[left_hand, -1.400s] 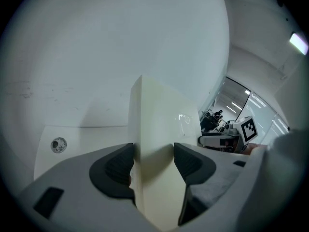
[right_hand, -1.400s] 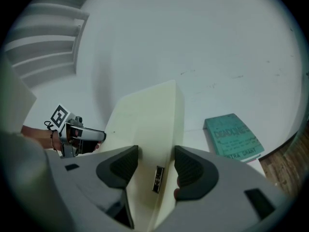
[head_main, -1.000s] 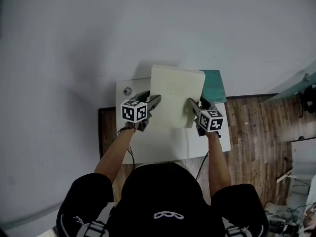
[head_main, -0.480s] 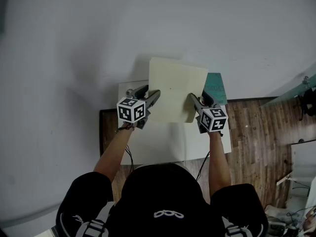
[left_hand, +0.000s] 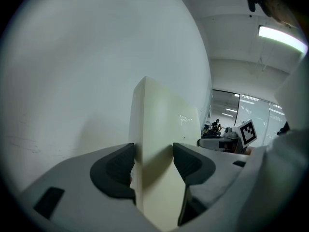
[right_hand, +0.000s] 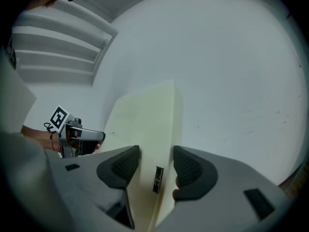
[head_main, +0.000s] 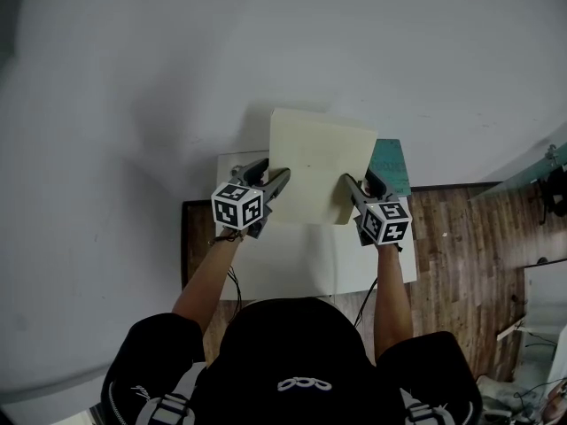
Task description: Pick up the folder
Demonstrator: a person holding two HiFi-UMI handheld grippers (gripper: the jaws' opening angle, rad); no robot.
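One thick cream folder (head_main: 319,166), plain faces, sm dark label (right_hand: 158,179) on edge

We see soft, even daylight-white light across the head view, with a faint grey shadow on the wall (head_main: 151,140) left of the folder (head_main: 319,162). Both gripper views bend strongly and darken to black at their round edges. In the left gripper view a ceiling lamp (left_hand: 282,36) glares at upper right, and the folder's near end sits in shade.
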